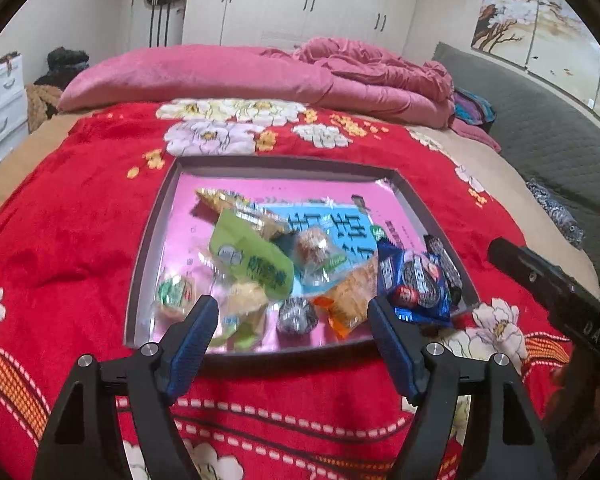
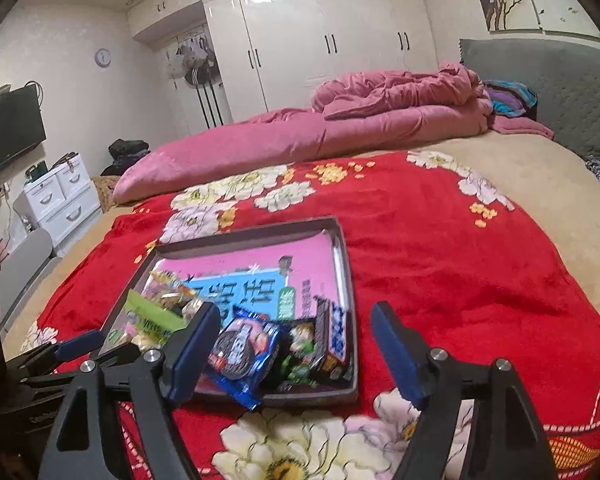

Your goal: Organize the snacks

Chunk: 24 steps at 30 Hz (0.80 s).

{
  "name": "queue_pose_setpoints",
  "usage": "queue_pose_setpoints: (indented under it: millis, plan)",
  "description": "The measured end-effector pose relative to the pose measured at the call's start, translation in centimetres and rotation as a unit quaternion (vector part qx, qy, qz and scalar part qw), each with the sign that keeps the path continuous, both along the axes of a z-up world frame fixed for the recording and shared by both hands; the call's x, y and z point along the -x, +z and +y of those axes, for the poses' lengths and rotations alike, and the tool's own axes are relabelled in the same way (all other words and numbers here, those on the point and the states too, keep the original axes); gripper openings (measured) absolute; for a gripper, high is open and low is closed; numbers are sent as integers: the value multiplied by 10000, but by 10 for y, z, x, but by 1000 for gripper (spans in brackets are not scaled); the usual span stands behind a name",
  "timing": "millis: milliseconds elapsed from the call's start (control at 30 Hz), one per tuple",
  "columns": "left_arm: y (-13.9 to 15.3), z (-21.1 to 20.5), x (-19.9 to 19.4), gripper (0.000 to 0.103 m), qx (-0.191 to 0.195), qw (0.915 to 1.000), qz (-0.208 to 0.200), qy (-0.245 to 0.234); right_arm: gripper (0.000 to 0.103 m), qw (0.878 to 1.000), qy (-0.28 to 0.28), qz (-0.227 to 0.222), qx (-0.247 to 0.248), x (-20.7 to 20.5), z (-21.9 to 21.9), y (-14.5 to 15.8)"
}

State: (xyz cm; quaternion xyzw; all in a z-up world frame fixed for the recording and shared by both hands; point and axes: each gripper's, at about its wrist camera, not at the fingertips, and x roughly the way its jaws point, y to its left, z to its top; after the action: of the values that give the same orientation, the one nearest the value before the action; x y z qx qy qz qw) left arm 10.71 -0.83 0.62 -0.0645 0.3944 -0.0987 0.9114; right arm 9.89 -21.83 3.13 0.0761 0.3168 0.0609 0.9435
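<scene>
Snacks: a loose heap in the near half of a shallow grey tray (image 1: 148,240) with a pink and blue printed floor; the far half is bare.
Blue cookie packet (image 1: 414,280): at the near right corner, its lower end draped over the tray's rim; in the right wrist view it (image 2: 244,350) hangs past the front wall.
Dark bars (image 2: 332,340): stacked on edge against the right wall, a green-printed packet (image 2: 298,354) between them and the cookies.
Left side: a green pouch (image 1: 256,258) lies across a yellow wrapper (image 1: 236,208); a clear-wrapped round cake (image 1: 314,250), a silver foil ball (image 1: 296,316), an orange packet (image 1: 352,300) and small green-and-white sweets (image 1: 174,294) sit nearer the front.
Tray's place: on a red floral blanket (image 1: 80,220) over the bed, pink duvet (image 1: 220,76) behind.
Left gripper (image 1: 290,342): jaws spread, nothing between the pads, above the front rim.
Right gripper (image 2: 296,350): jaws spread and empty, over the near right corner.
Step in hand, as I judge it: both tools are free, so the next pick is being chosen.
Doing it well: likely take the overhanging cookie packet first, since it may slide out; pinch it across its flat middle, not the crimped end.
Sorting: spread like with like into the bare far half.
Risk: slick wrappers slip, and the soft blanket lets the tray tip if the rim is pressed.
</scene>
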Motion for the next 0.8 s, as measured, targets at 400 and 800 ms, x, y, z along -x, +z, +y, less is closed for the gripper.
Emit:
queue_pose_setpoints:
  millis: [400,800]
  plan:
    - [-6,23,50,78,204,9974,634,262,85,9976,326,553,273,51,36,-6]
    - [9,13,83,78,-268,9991,330,44,98,9969,541,168,538,86,54,9]
